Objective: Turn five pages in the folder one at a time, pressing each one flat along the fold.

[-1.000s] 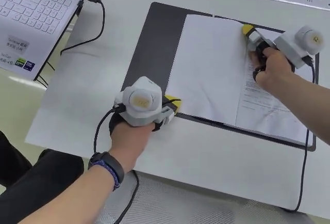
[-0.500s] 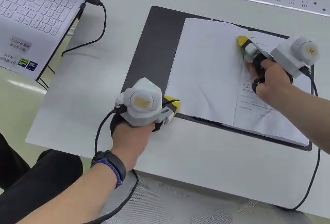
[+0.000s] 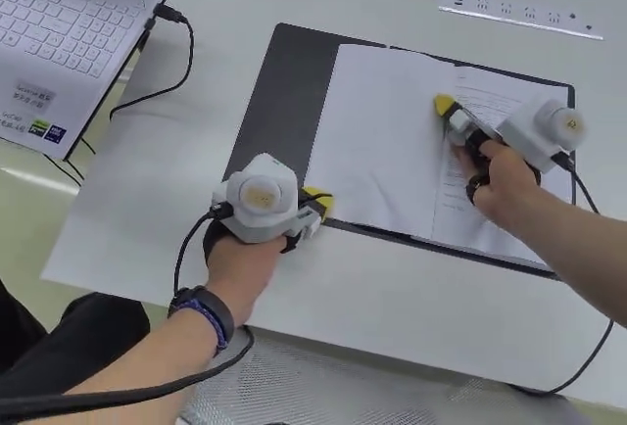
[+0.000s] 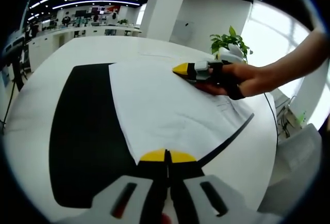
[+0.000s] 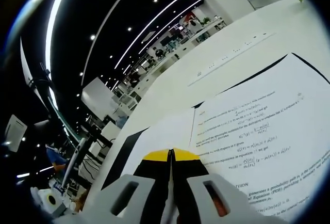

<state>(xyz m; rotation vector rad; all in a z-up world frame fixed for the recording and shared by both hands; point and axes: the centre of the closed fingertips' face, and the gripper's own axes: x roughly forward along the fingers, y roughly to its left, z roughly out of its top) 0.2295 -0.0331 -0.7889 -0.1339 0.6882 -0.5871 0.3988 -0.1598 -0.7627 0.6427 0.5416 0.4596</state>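
My left claw (image 3: 317, 199), tips together, resting at smooth white page's (image 3: 377, 141) near corner; right claw (image 3: 445, 106), tips together, pressing by fold of matte black folder (image 3: 284, 92); bare table (image 3: 392, 298) surrounding.

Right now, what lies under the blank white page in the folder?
The folder's black cover lies under the page; it shows left of the page and along its near edge. Whether other sheets lie beneath is hidden.
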